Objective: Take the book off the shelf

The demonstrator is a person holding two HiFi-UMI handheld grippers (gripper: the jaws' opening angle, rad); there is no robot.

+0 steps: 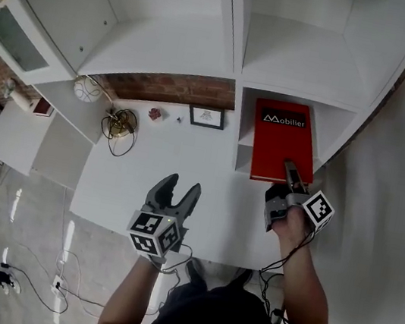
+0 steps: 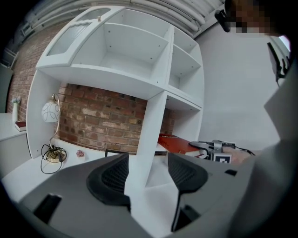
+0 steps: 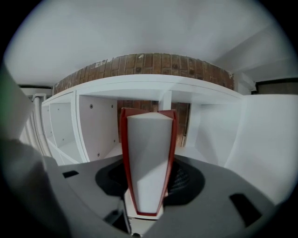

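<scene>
A red book [image 1: 283,140] with white lettering lies flat in the lower right compartment of the white shelf [image 1: 239,33], its near end sticking out over the edge. My right gripper [image 1: 291,172] is shut on that near end. In the right gripper view the book [image 3: 149,153] stands between the jaws, white page edge toward the camera and a red cover against each pad. My left gripper [image 1: 181,186] hangs open over the white counter [image 1: 129,184], to the left of the book, with nothing between its fingers. The left gripper view shows the book [image 2: 179,143] and the right gripper [image 2: 215,148] at the right.
On the counter under the shelf stand a small framed picture [image 1: 206,116], a small pink item [image 1: 154,114], a coiled black cable [image 1: 120,127] and a round lamp [image 1: 86,89]. A white upright [image 1: 235,117] divides the book's compartment from the brick-backed niche. Cables lie on the floor at the left.
</scene>
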